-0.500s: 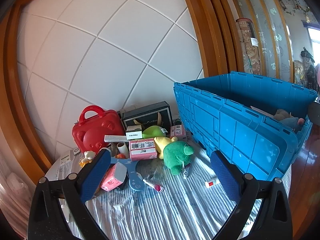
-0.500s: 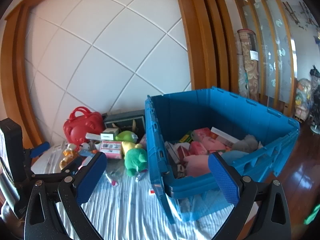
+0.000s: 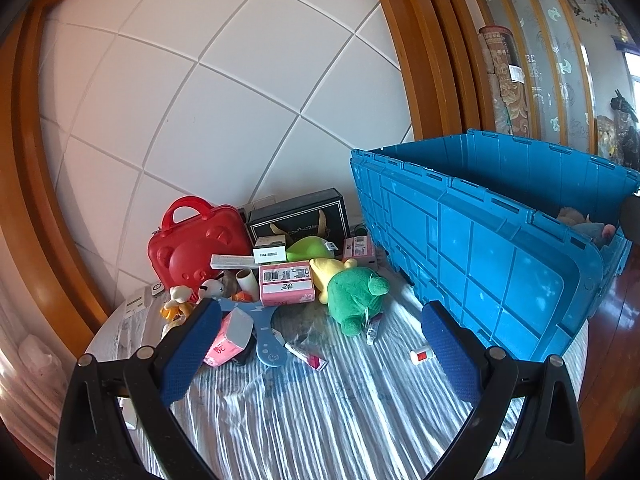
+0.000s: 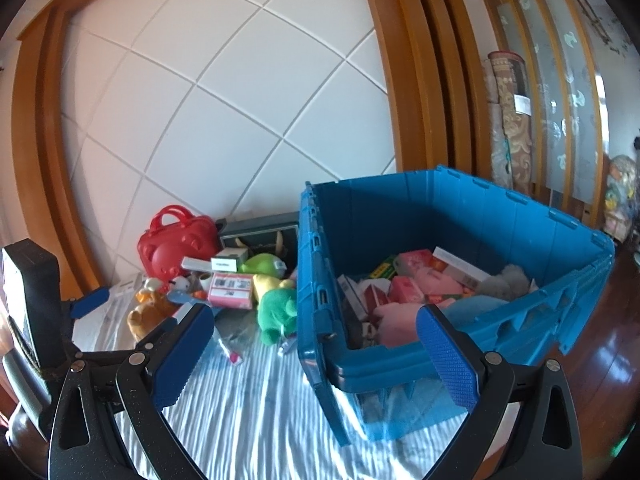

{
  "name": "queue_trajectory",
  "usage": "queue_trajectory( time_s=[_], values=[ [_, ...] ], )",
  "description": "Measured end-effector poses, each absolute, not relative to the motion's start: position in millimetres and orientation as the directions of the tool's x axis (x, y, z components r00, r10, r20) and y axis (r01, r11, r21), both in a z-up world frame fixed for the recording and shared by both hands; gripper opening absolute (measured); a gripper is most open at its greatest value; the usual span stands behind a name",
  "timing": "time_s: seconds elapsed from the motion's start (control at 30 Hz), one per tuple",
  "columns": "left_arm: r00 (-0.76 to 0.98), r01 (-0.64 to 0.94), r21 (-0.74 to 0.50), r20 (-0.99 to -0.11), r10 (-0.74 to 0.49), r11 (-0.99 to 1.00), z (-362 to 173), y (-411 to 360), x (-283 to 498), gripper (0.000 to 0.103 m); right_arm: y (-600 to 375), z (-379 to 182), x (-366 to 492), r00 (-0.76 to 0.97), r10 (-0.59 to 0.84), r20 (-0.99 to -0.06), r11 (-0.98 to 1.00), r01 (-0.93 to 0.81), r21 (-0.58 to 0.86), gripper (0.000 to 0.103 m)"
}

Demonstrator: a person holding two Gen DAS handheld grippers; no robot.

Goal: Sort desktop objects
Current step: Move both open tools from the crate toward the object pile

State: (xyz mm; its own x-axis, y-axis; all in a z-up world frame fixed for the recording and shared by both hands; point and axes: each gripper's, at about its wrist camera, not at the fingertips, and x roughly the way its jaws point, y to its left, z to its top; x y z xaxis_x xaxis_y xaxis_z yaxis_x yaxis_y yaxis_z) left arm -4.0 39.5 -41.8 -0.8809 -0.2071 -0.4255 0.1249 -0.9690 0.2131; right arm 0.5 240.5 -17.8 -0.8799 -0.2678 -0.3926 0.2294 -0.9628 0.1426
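Note:
Loose items lie piled on the striped cloth: a red bear-shaped case (image 3: 196, 248), a black box (image 3: 300, 216), a pink labelled box (image 3: 286, 282), a green plush (image 3: 354, 296) and a yellow plush (image 3: 326, 270). My left gripper (image 3: 320, 320) hangs open just short of the pile, nothing between its fingers. My right gripper (image 4: 316, 332) is open too, in front of the near corner of the blue crate (image 4: 400, 364). The crate holds pink boxes (image 4: 412, 288) and a grey plush (image 4: 504, 280). The left gripper's blue pad (image 4: 88, 300) shows at the left edge of the right wrist view.
A pink packet (image 3: 230, 336), a flat blue piece (image 3: 266, 336), a thin tube (image 3: 306, 354) and a small white-and-red stick (image 3: 420, 356) lie near the left fingers. The blue crate (image 3: 480, 248) walls off the right side. A tiled wall with wooden frames stands behind.
Both views have drifted only slightly. Both grippers stay open, and no object on the cloth or in the crate has moved.

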Motion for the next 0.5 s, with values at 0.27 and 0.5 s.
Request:
queue_trajectory(
  time_s=[0.27,0.5],
  values=[
    [-0.867,0.118,0.198,-0.457,-0.198,-0.973,-62.0,14.2,-5.6,0.101,227.5,-18.6,-0.4,-0.877,-0.269,-0.399,-0.963,0.231,0.141,0.103],
    [-0.854,0.140,0.193,-0.473,-0.217,-0.971,-76.9,-53.5,-10.1,0.101,174.3,-17.2,-8.2,-0.872,-0.281,-0.402,-0.960,0.257,0.112,0.103]
  ],
)
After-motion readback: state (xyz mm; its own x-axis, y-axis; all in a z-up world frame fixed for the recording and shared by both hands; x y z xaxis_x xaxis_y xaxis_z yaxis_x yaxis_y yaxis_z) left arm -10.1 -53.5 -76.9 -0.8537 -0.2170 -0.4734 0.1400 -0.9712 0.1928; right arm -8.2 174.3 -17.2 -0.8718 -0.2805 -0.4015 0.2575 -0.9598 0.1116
